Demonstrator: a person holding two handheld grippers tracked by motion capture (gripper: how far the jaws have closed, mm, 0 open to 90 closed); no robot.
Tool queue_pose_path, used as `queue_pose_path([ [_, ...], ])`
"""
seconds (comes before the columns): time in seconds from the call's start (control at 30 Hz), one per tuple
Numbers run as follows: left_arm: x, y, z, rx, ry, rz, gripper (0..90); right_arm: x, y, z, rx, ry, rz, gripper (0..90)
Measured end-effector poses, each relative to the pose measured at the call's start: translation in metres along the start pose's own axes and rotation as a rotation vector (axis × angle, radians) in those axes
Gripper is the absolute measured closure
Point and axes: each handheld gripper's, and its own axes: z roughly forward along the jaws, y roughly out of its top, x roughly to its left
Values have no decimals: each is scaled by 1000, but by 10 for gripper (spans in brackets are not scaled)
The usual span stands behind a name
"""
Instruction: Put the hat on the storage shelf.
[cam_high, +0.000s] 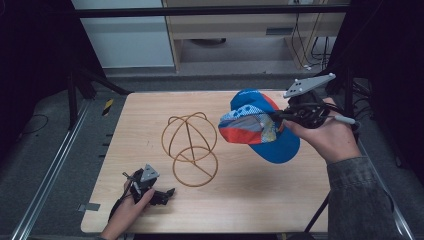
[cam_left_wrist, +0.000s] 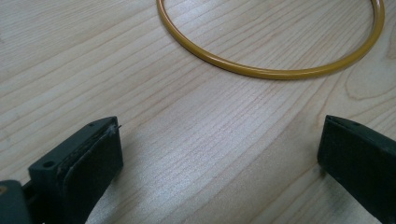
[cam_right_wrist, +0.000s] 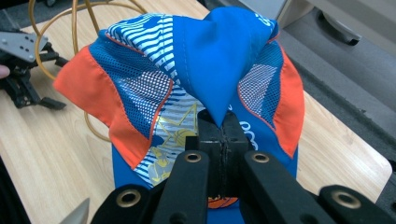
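1. Counter (cam_high: 240, 210) first: we see pale wood carrying a wire stand (cam_high: 190, 148), a dome of yellow hoops that rises from a flat ring lying on the boards, left of centre.
2. Cap (cam_high: 260, 127) next: blue with orange panels and white mesh, it hangs in the air over the counter's right half, right of the stand and apart from it, brim hanging low.
3. Right hand-held gripper (cam_high: 277, 116): its jaws are clamped together on a fold of the cap's blue cloth, as its own view shows plainly (cam_right_wrist: 219, 140).
4. Left hand-held gripper (cam_high: 167, 192): it rests low on the counter near the front edge, jaws wide apart and holding nothing, just short of the ring.
5. Step in hand, as we judge it: carrying the cap toward the stand to seat it on the dome.
6. Next move, we think: bring the cap leftward above the dome, crown opening facing down, lower it over the hoops, then part the jaws; the left one could steady the ring.
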Motion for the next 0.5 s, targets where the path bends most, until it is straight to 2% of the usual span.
queue_pose_path([
  [0.27,0,0,0,0,0,0,0,9,19,-2,-28,-3,-26,900],
  [0.5,0,0,0,3,-1,0,0,19,43,4,-53,2,-54,900],
])
